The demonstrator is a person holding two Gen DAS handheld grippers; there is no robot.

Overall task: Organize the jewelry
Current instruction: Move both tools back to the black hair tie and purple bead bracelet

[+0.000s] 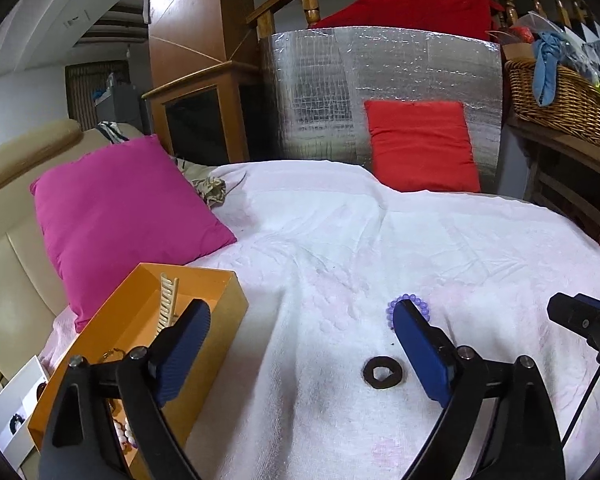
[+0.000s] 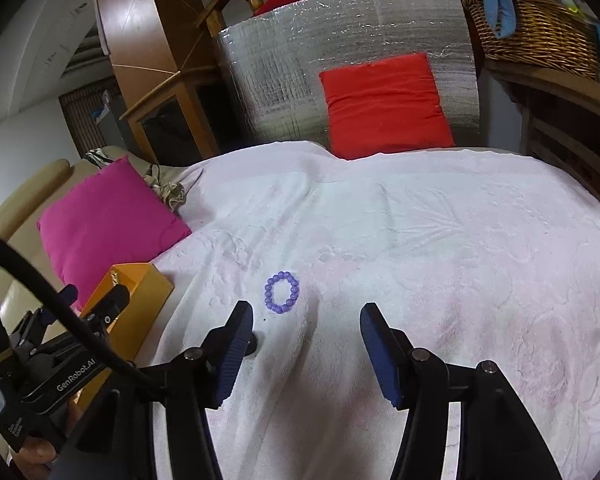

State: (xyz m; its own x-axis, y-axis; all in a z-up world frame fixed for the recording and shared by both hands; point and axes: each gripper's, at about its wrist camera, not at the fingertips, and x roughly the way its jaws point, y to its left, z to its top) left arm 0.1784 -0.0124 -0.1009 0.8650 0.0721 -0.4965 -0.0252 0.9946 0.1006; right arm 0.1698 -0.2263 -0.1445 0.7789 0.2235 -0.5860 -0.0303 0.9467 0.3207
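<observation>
Left wrist view: left gripper (image 1: 300, 344) fingers spread wide, nothing between the pads, hovering over the white textured blanket (image 1: 380, 232).
Between left fingers: dark flat ring with a pale centre hole (image 1: 382, 373), lying loose on the blanket nearer the right-hand blue pad; looks lined up as the next pick.
Just beyond that pad: purple beaded bracelet (image 1: 410, 307), partly hidden behind the fingertip.
Left of gripper: open orange cardboard box (image 1: 228, 292) on the blanket edge, holding a cream comb-like piece (image 1: 168, 304) and pale beads; probably the collection point, kept within short reach.
Right wrist view: right gripper (image 2: 306, 344) fingers parted, empty, aimed at the bracelet (image 2: 282, 292), which lies flat ahead and left of centre.
Dark ring, right view: mostly hidden behind the left pad.
Surroundings: magenta cushion (image 1: 116, 216), red cushion (image 1: 420, 144).
Judgement: two pieces remain out of the box.
</observation>
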